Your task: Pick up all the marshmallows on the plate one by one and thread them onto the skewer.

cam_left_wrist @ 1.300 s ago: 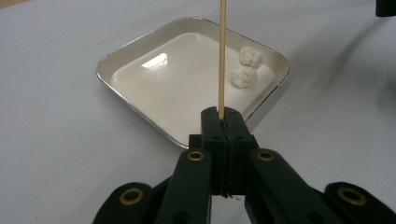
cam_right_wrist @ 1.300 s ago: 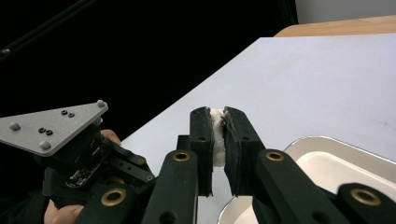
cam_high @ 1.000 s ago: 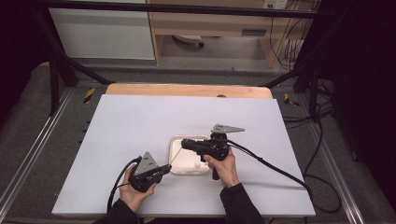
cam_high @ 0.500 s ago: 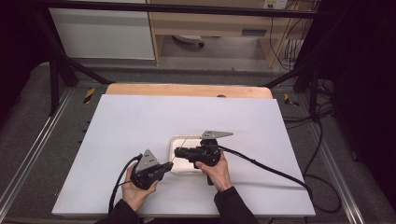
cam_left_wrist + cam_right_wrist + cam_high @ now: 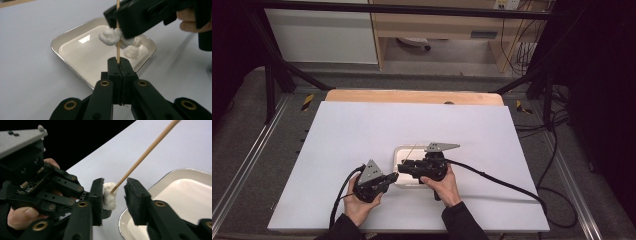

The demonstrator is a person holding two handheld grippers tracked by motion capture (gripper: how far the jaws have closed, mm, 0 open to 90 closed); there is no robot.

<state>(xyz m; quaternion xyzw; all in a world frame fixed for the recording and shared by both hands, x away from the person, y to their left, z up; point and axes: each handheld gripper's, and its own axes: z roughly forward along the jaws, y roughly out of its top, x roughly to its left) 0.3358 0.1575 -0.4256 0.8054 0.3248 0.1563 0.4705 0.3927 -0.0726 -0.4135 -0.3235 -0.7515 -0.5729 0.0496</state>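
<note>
My left gripper [image 5: 119,62] is shut on the lower end of a thin wooden skewer [image 5: 118,50], which slants up over a white tray [image 5: 75,50]. A white fluffy lump [image 5: 108,37] is threaded on the skewer. My right gripper [image 5: 113,192] straddles that lump [image 5: 108,196]. Its jaws have just been opening: the lump rests against one pad, and the other pad stands clear of it and of the skewer [image 5: 145,152]. Two more white lumps [image 5: 131,51] lie in the tray's far corner. In the high view both grippers meet at the tray's near left corner [image 5: 398,181].
The tray [image 5: 404,155] sits on a white tabletop [image 5: 362,130] with open surface all around. The right gripper's black cable [image 5: 502,182] trails off to the right. A wooden strip [image 5: 412,96] runs along the table's far edge.
The right gripper has shifted a little left and nearer, along the skewer toward the left gripper. The left hand has stayed where it was.
</note>
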